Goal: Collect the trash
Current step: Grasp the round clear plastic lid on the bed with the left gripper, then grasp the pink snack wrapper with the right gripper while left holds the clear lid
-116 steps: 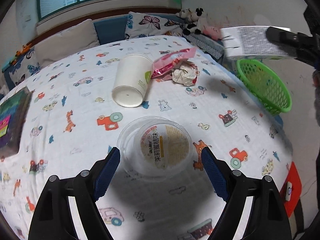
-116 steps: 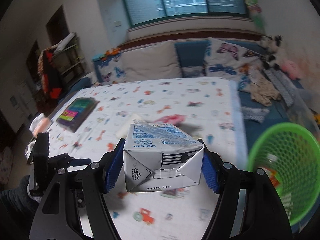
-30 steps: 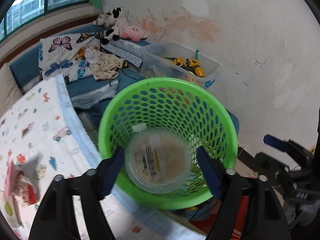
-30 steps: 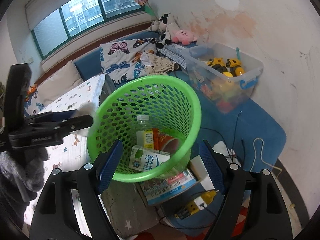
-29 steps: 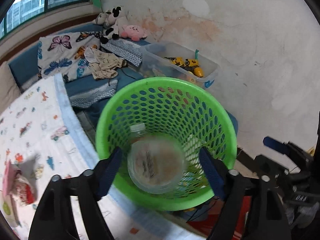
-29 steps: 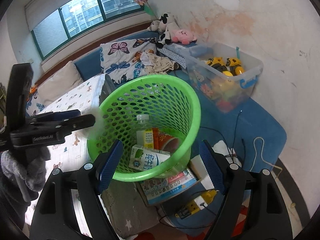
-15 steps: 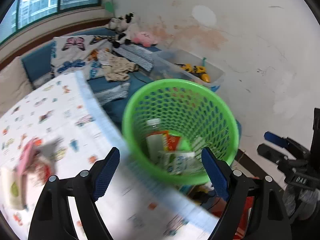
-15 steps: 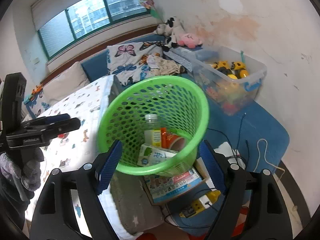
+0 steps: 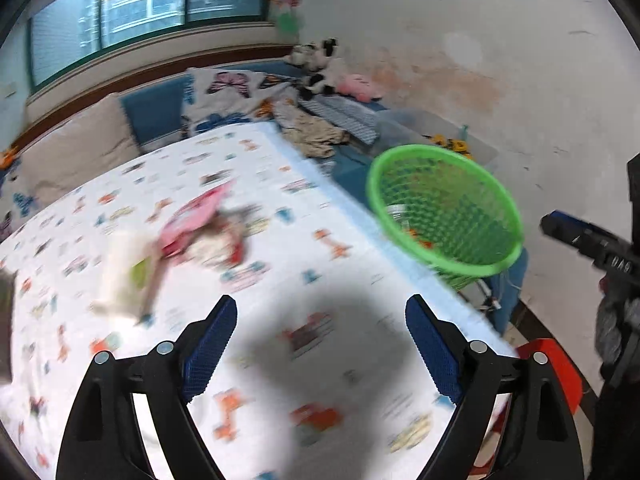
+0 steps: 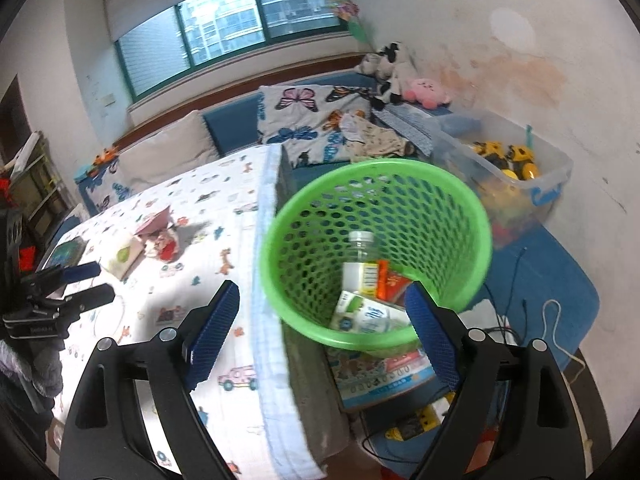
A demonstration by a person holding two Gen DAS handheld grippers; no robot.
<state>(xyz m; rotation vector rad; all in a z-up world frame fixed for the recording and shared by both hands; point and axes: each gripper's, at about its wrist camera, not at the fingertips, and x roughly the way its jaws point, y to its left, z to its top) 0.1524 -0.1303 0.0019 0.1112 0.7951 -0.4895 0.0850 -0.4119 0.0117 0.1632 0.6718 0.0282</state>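
The green mesh basket (image 10: 376, 200) stands beside the bed and holds a plastic bottle (image 10: 360, 256), a milk carton (image 10: 360, 314) and red wrappers. It also shows in the left wrist view (image 9: 444, 208). On the printed bedsheet (image 9: 320, 288) lie a white paper cup (image 9: 120, 272), a pink wrapper (image 9: 196, 216) and a crumpled paper ball (image 9: 220, 240), all blurred. My left gripper (image 9: 320, 344) is open and empty above the sheet. My right gripper (image 10: 320, 328) is open and empty over the basket's near rim.
A clear bin of yellow toys (image 10: 516, 176) sits by the stained wall. Pillows and plush toys (image 10: 392, 68) line the window bench. A box and cables (image 10: 384, 376) lie on the floor under the basket. A dark book (image 10: 66, 252) lies on the bed's left side.
My left gripper dropped the clear lidded cup into the basket, then swung left, back over the bed. My right gripper stayed open near the basket, drifting slightly left.
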